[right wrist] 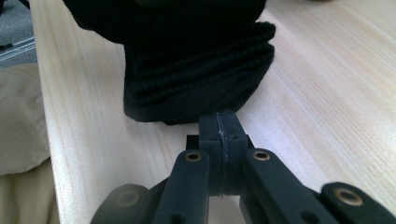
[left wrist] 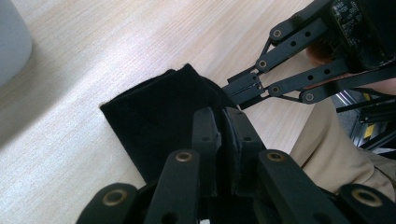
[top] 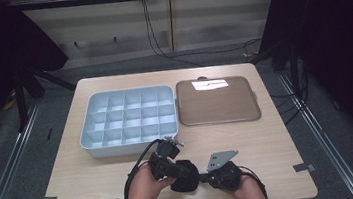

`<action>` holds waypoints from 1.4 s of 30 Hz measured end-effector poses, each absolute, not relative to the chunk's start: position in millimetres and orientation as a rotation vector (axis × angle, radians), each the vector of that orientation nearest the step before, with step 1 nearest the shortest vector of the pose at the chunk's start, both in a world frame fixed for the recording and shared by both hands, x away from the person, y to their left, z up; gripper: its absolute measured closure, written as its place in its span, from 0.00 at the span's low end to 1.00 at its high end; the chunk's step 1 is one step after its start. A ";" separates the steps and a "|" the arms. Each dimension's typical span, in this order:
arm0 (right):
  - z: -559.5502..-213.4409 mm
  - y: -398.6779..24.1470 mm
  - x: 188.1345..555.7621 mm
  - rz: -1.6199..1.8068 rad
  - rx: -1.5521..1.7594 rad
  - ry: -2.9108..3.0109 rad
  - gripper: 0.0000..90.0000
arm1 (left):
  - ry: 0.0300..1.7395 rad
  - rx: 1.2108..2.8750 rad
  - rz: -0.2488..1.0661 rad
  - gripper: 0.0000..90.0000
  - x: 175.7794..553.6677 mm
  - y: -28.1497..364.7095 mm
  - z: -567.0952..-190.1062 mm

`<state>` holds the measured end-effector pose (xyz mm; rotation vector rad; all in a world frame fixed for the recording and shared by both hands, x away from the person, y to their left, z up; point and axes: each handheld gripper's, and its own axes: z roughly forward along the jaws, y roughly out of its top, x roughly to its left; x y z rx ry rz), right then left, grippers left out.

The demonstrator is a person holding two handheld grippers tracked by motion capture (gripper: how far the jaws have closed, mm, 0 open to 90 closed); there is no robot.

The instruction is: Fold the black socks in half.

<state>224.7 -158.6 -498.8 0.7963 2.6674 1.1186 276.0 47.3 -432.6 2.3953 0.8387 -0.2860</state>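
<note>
A folded black cloth (top: 184, 178) lies on the wooden table near its front edge, between my two hands. My left gripper (top: 182, 170) reaches it from the left and is shut on it. In the left gripper view a fold of the cloth (left wrist: 159, 112) is pinched between the jaws of that left gripper (left wrist: 223, 116). My right gripper (top: 202, 178) comes from the right, shut, with its tips against the cloth's edge. In the right gripper view the jaws of this right gripper (right wrist: 218, 122) press flat together just below the ribbed cloth (right wrist: 196, 70). The left gripper view also has the right gripper (left wrist: 236, 91) touching the cloth.
A pale grey tray (top: 90, 139) with several small compartments stands behind my hands. To its right lies a flat brown tray (top: 220, 121) with a white patch (top: 209, 84) at its far side. The table's front edge runs close under my hands.
</note>
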 end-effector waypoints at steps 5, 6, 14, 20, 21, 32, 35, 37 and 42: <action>-499.0 -157.1 224.6 1.119 0.784 2.667 1.00 | 0.835 2.403 -0.285 0.93 275.9 46.9 -433.1; -499.2 -156.7 224.7 1.123 0.784 2.665 1.00 | 0.834 2.401 -0.285 0.93 275.9 46.9 -433.1; -499.1 -154.9 225.2 1.126 0.782 2.666 0.99 | 0.840 2.401 -0.285 0.93 275.1 48.4 -432.2; -499.0 -154.2 226.1 1.123 0.773 2.669 0.99 | 0.826 2.406 -0.294 0.93 274.5 47.8 -433.7; -498.9 -153.5 225.9 1.122 0.782 2.666 1.00 | 0.826 2.407 -0.295 0.93 274.5 47.6 -434.4; -499.2 -152.4 227.3 1.120 0.760 2.674 0.99 | 0.839 2.410 -0.297 0.93 274.4 42.5 -441.2; -499.2 -152.5 227.4 1.120 0.769 2.672 0.99 | 0.843 2.418 -0.301 0.93 273.7 39.0 -446.1; -499.0 -152.4 227.2 1.120 0.769 2.673 0.99 | 0.844 2.416 -0.300 0.93 273.3 38.1 -447.3; -498.9 -153.2 227.4 1.119 0.774 2.671 0.97 | 0.866 2.412 -0.304 0.93 273.5 35.9 -451.9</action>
